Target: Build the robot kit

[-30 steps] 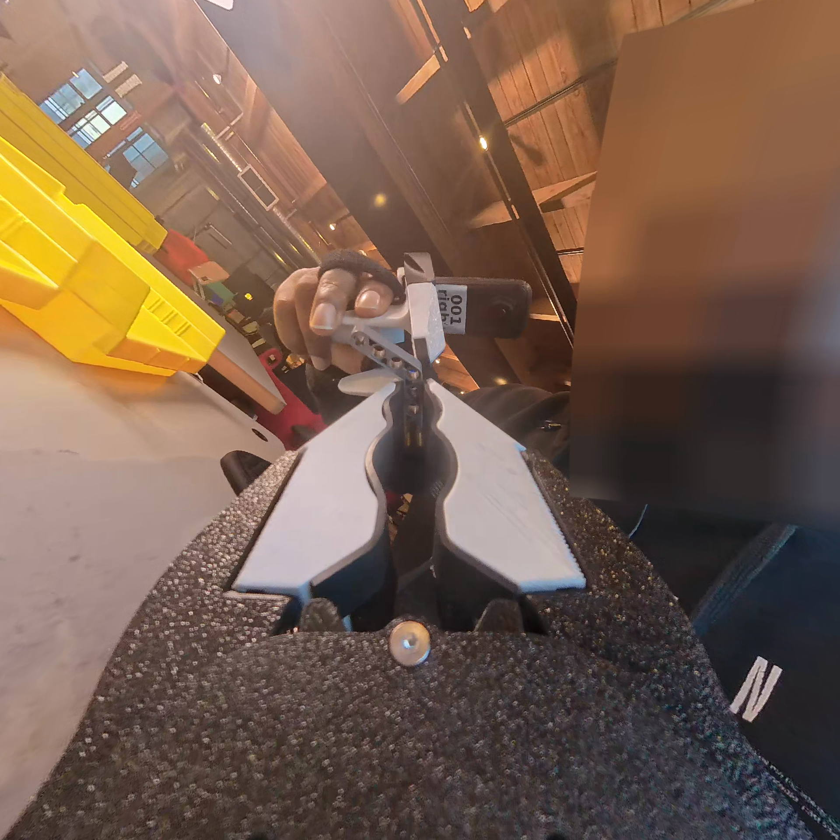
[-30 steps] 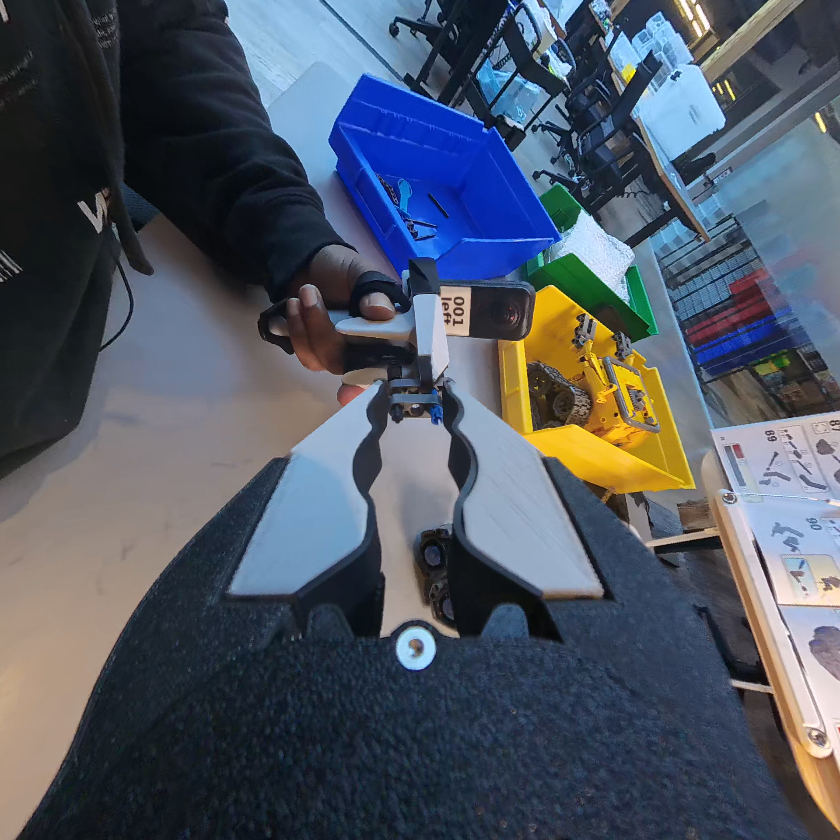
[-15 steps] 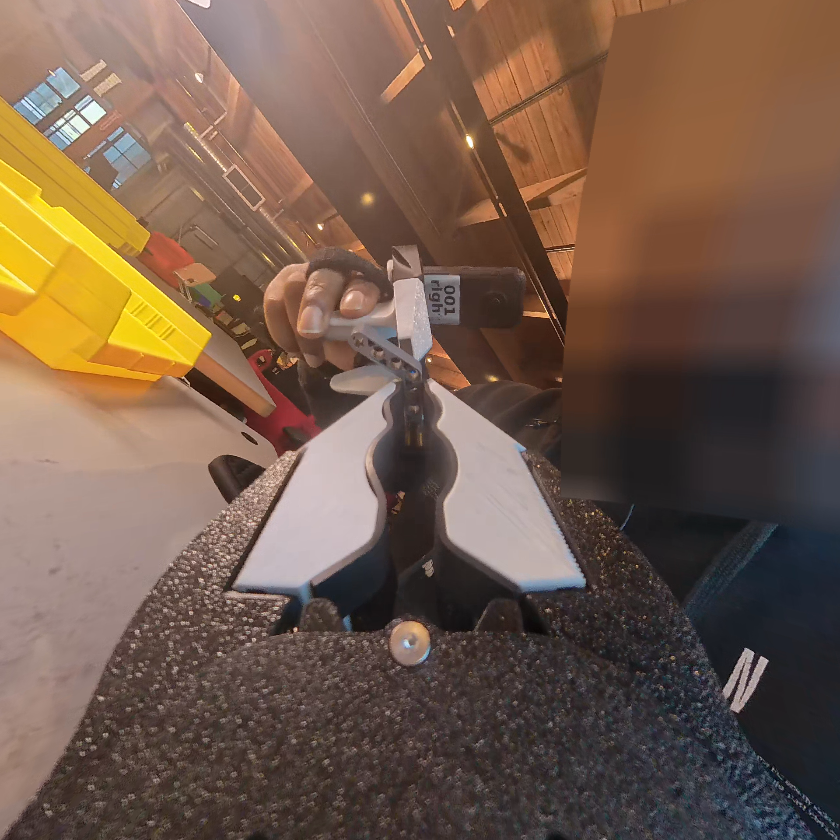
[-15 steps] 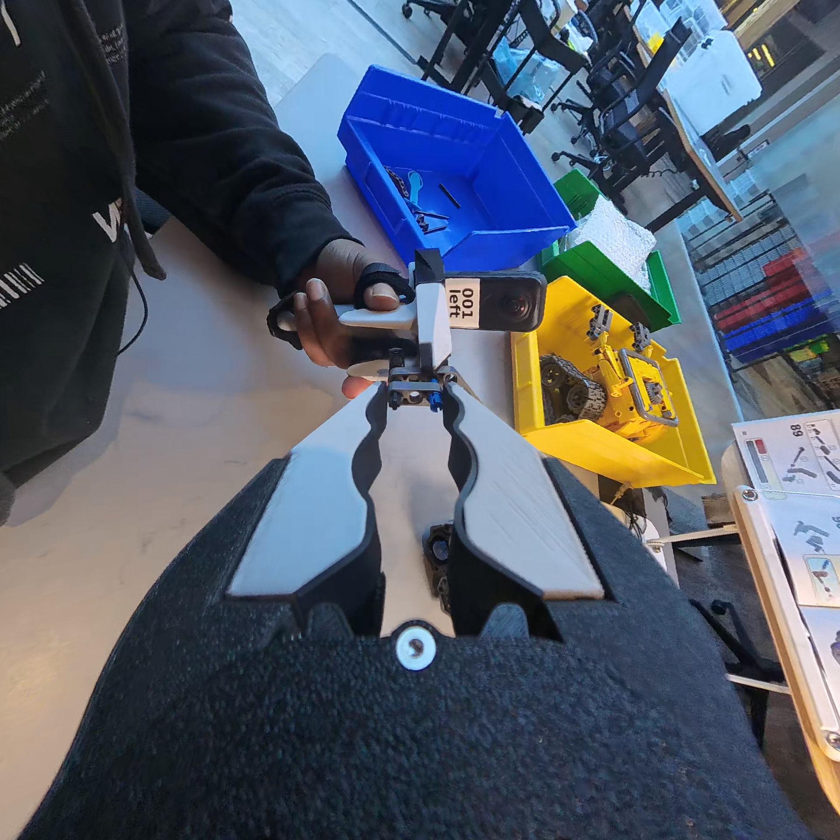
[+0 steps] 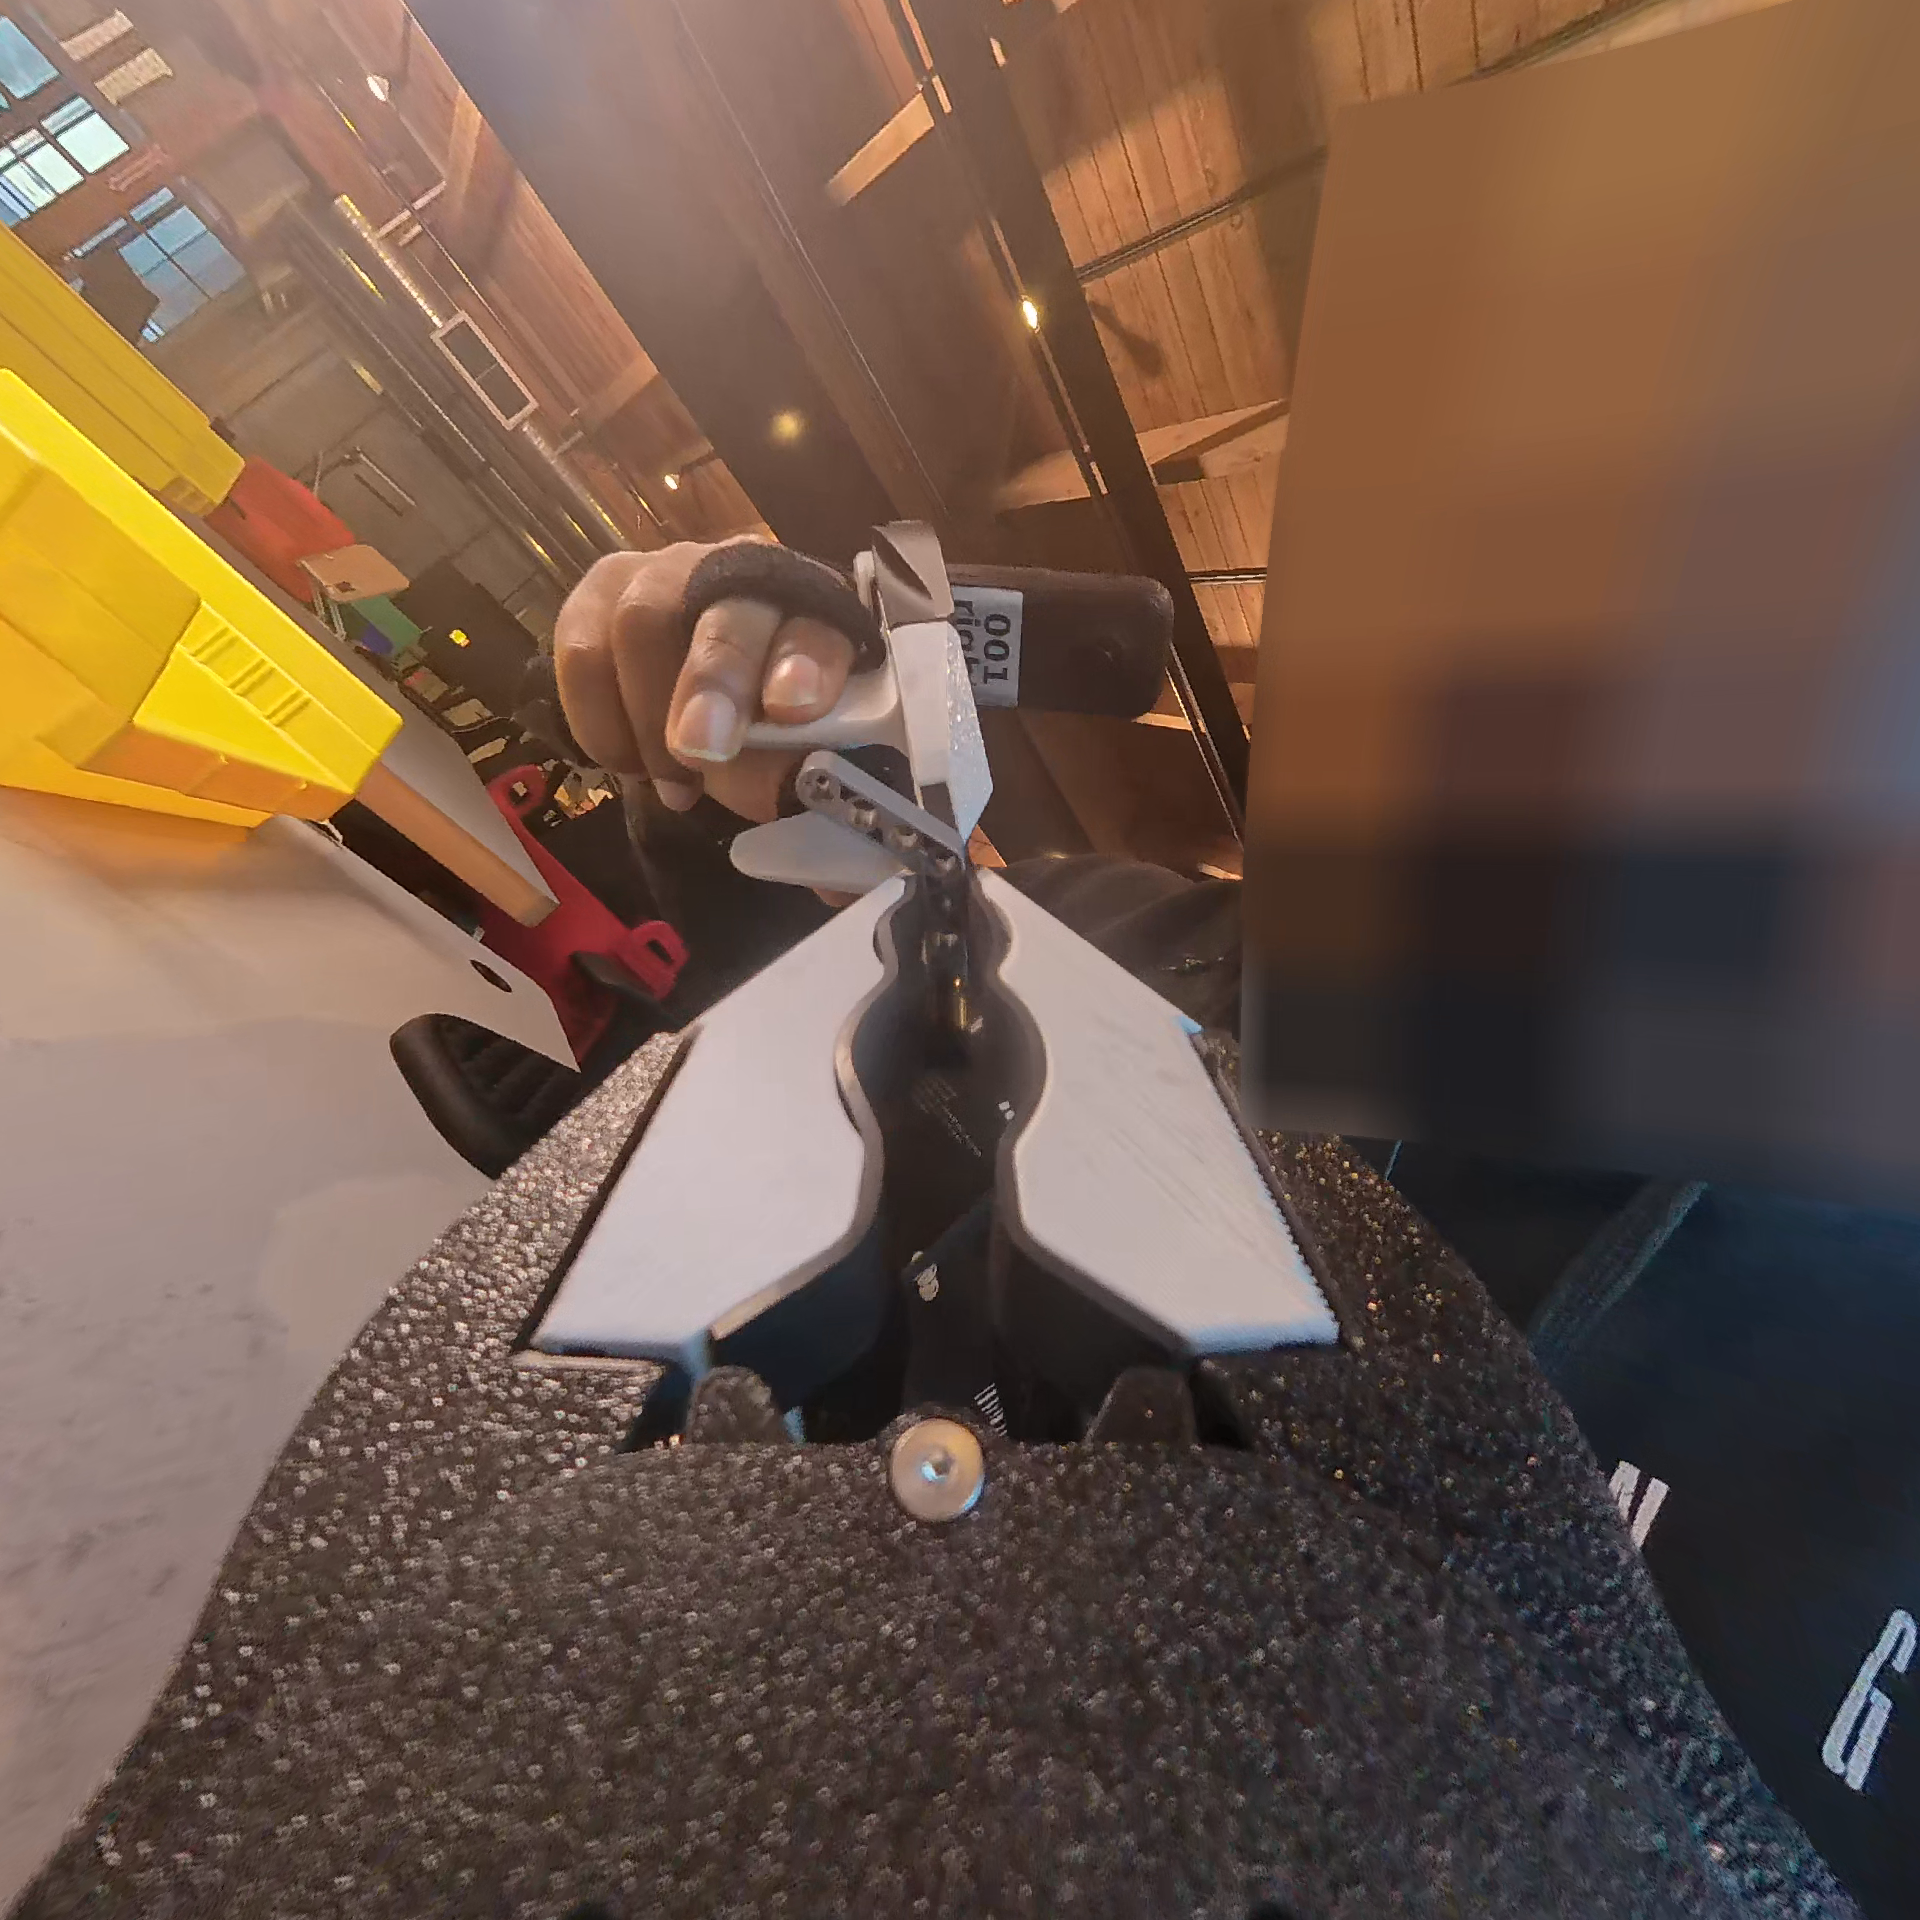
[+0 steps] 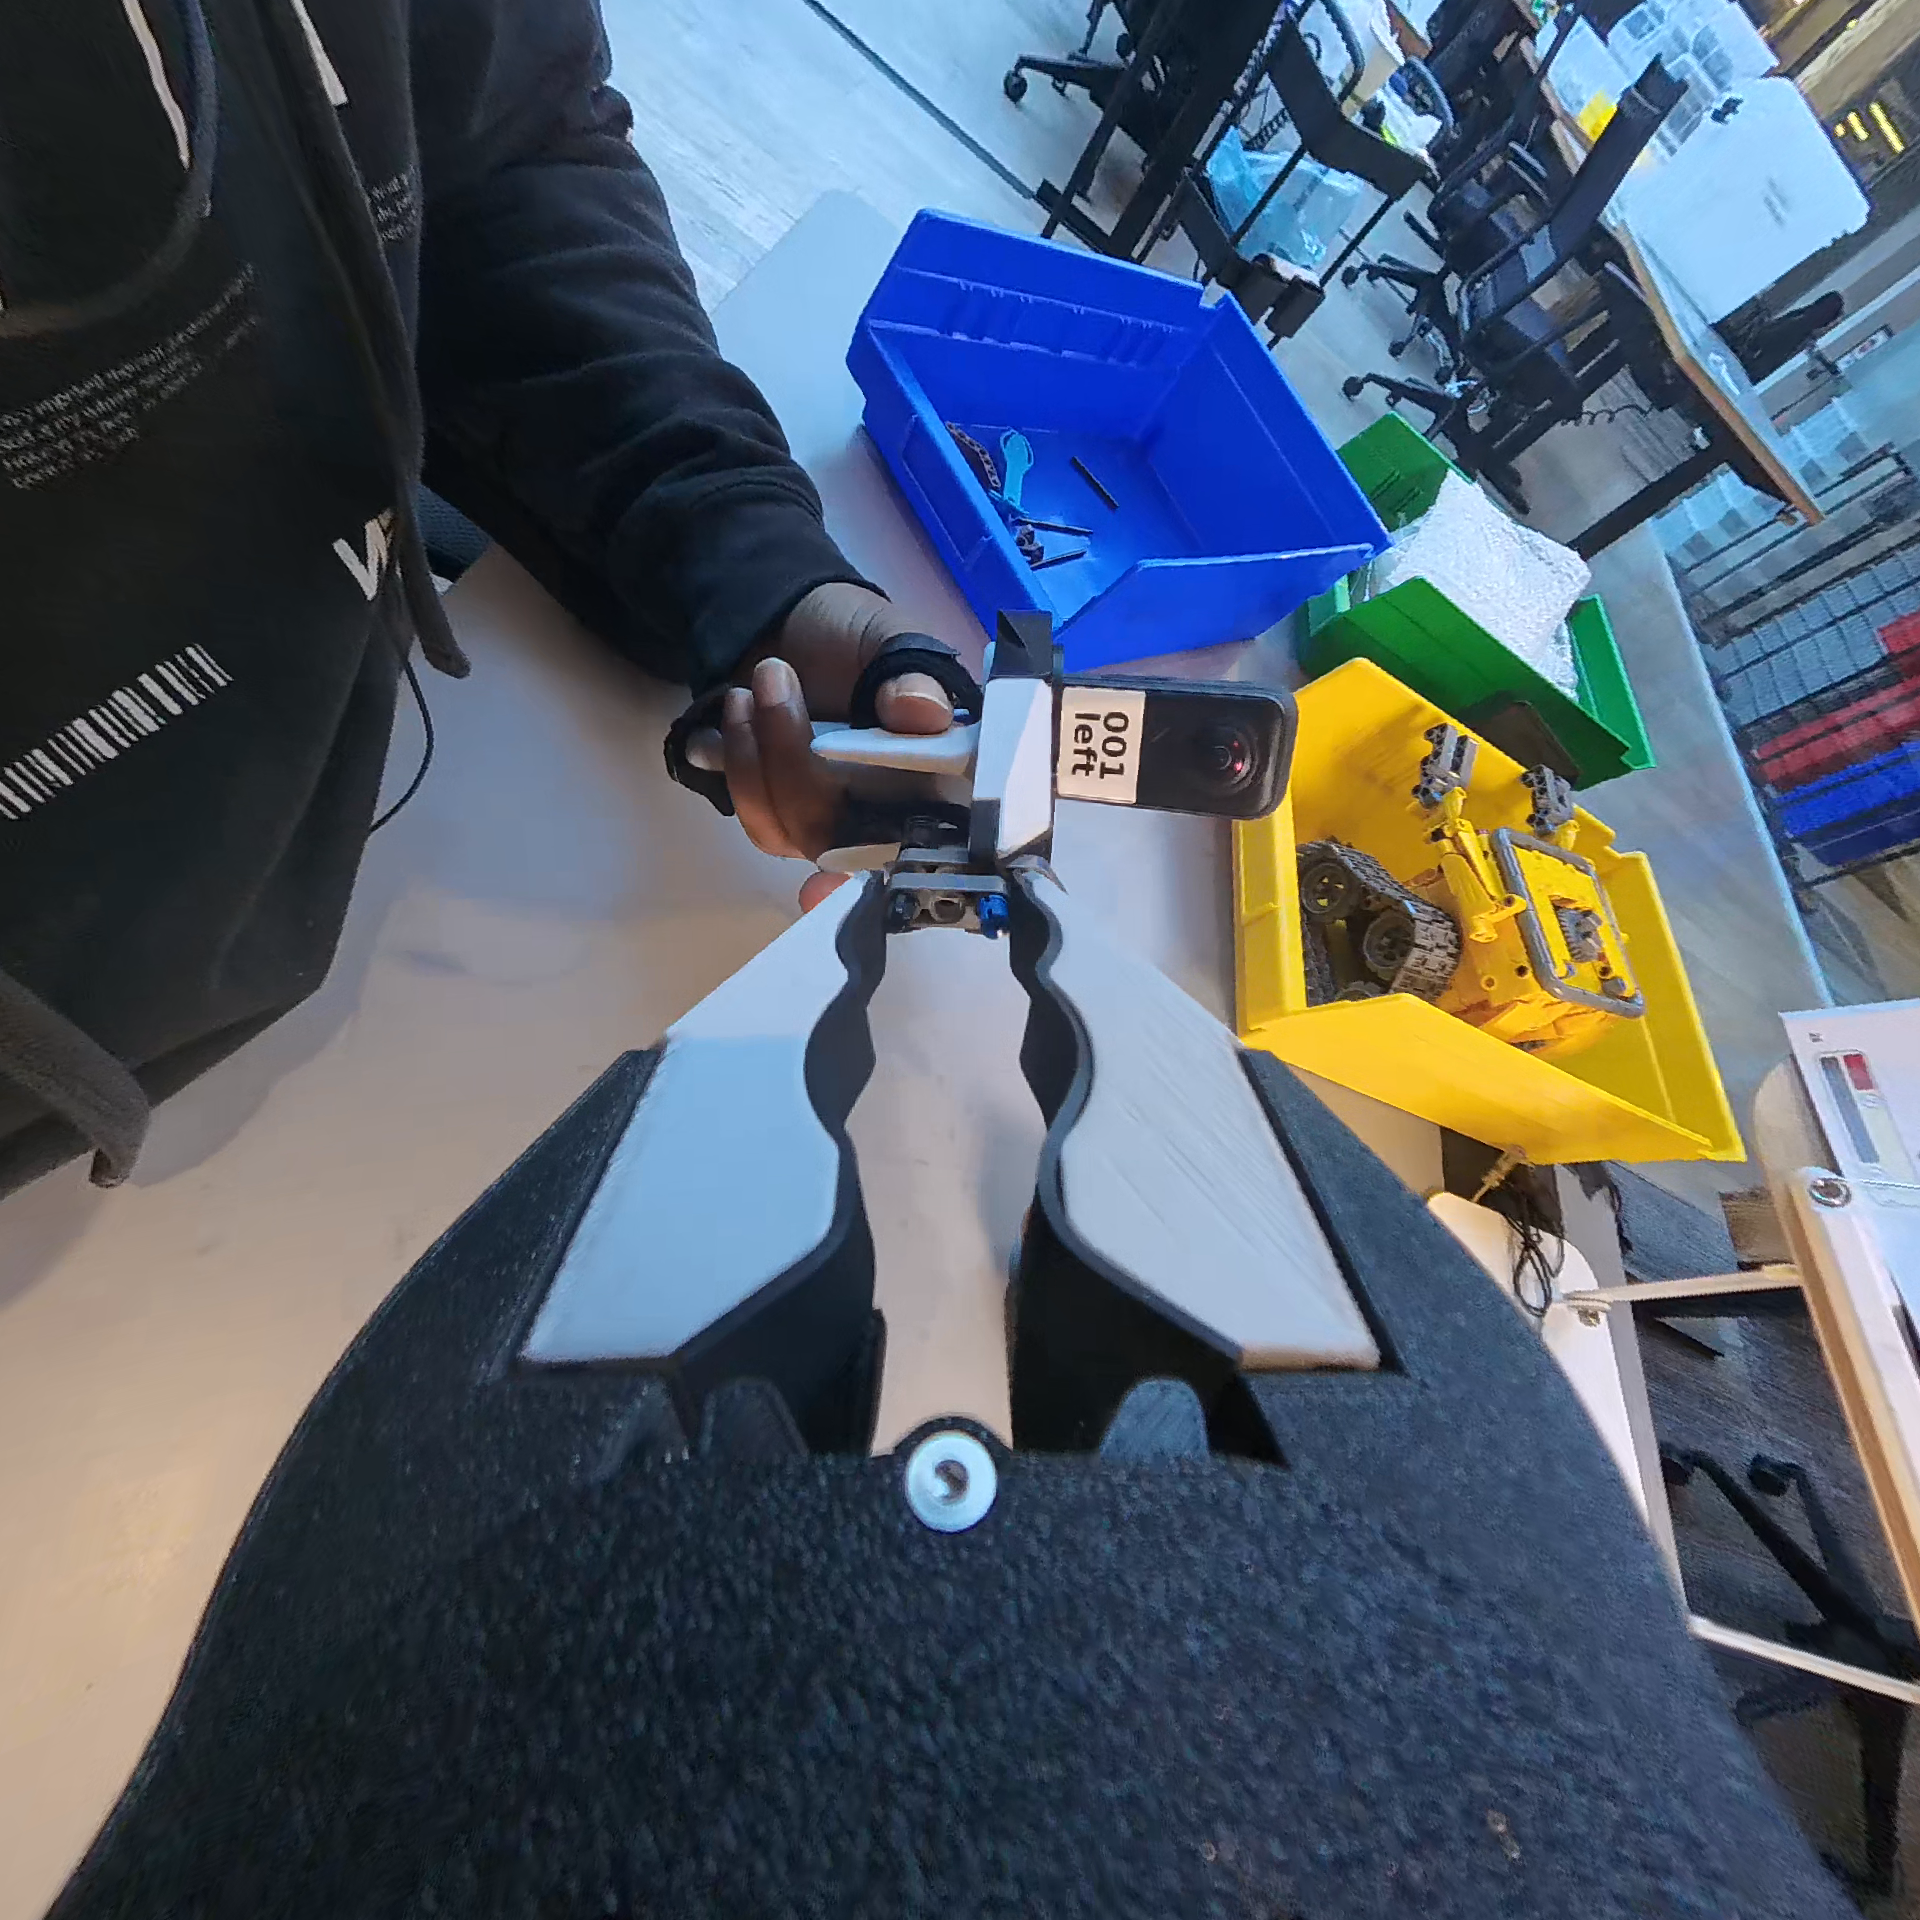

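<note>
Both claws meet above the tabletop [image 6: 312,1091], right claw [image 6: 940,899] clenched across a grey-and-blue brick assembly [image 6: 943,909] lying crosswise, while only the left view shows left claw [image 5: 940,888] pinching a grey holed beam [image 5: 878,816] slanting up-left.

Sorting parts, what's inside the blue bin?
The blue bin holds a few small loose pieces: a light blue part and some dark rods. Its near wall hides the front floor.

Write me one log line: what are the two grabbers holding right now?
left gripper: shut on small brick assembly | right gripper: shut on same assembly | above grey table | yellow bin with yellow tracked model nearby
</note>
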Demonstrator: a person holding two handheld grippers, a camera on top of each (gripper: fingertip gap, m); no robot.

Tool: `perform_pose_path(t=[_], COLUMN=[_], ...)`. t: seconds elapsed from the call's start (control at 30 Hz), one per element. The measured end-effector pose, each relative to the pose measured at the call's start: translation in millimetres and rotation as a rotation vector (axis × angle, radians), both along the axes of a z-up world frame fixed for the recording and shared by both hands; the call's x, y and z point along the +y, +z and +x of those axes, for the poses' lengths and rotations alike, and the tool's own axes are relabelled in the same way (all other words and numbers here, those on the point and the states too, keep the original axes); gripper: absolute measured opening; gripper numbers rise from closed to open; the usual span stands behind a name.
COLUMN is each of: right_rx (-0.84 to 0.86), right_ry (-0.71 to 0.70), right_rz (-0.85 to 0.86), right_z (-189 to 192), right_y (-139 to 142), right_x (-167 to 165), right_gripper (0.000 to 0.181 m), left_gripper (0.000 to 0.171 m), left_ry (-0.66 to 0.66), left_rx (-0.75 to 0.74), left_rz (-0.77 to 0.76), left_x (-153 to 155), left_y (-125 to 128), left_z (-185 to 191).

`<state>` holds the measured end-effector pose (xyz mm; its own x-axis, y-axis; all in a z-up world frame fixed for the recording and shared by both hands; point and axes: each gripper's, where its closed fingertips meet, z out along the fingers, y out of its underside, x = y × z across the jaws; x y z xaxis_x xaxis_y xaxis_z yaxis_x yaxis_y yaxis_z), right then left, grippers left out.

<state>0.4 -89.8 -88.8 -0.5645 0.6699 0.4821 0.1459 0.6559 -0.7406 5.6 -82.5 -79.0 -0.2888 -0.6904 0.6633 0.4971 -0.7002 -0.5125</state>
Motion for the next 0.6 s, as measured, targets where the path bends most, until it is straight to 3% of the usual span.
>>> perform_pose_path(t=[0.37, 0.5, 0.6], right_rx=[-0.019, 0.032, 0.097], right_ry=[-0.027, -0.053, -0.068], right_rz=[0.061, 0.013, -0.041], right_z=[3.5, 0.7, 0.3], right_y=[-7.7, -4.3, 5.4], right_x=[3.8, 9.4, 12.2], right_gripper=[0.021, 0.022, 0.021], left_gripper=[0.007, 0.007, 0.023], left_ry=[0.051, 0.087, 0.09], left_rx=[0.033, 0.046, 0.041], left_rz=[-0.019, -0.004, 0.023], left_x=[5.4, 9.5, 6.0], left_y=[-5.9, -0.9, 6.0], left_z=[6.8, 2.5, -4.5])
